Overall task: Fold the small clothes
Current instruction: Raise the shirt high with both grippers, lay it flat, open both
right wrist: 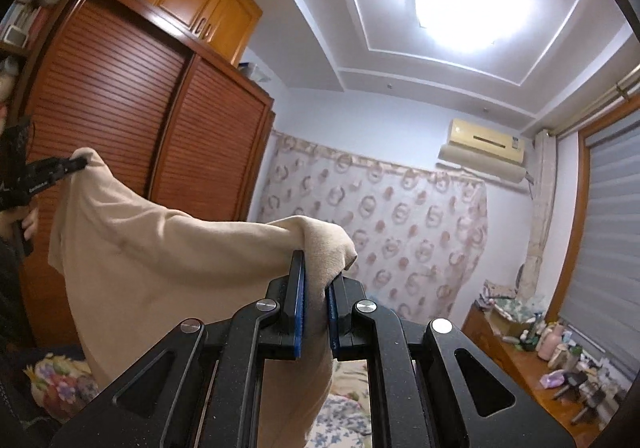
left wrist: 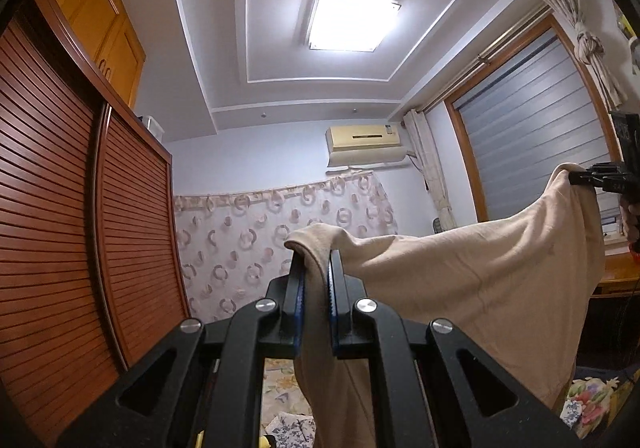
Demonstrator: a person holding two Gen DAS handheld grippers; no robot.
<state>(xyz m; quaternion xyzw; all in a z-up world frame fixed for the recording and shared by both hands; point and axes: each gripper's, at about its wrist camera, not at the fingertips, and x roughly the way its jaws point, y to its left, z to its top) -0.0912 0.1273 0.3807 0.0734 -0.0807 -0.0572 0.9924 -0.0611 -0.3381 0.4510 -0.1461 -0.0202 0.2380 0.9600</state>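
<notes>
A beige garment is held up in the air, stretched between the two pairs of tongs. The left tongs are clamped on one bunched corner of it, the cloth pinched between the blue pads, and the right tongs are clamped on the opposite corner in the same way. In each wrist view the other tongs are seen at the far end of the cloth, gripping its edge. The cloth sags a little in the middle and hangs free below, clear of any surface.

No fold can be seen in the garment, so the task is judged to be at an early stage: the piece has been lifted and spread, and what is left is to lay it flat, fold it over and set it aside. Whether other clothes have been folded cannot be told.

Below the tongs a bed with a flowered cover is glimpsed, which is probably the surface for folding. The room is a bedroom with a slatted wooden wardrobe, a lit ceiling lamp, a wall air conditioner, a patterned curtain across the far wall, a window with a closed blind, and a wooden counter crowded with bottles.
</notes>
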